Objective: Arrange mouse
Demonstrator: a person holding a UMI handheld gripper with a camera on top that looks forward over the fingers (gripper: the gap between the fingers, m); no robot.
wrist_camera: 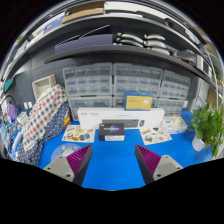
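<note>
The gripper [112, 165] is being held spread, nothing between its fingers, over the blue table [112, 160]. The mouse [112, 129], a dark object, is lying at 12 o'clock, well beyond the fingers, before a white box [118, 117].

Blue table [112, 160] (purple-padded fingers [150, 160])

A small dark object, taken to be the mouse [112, 130], is seen lying on the blue surface [112, 162], just in front of a long white box [125, 117]. It is dark grey or black and low, though its outline cannot be made out clearly. It is placed well beyond the parted jaws of the gripper [112, 166], roughly in line with the gap between them, and is touched by neither.
</note>
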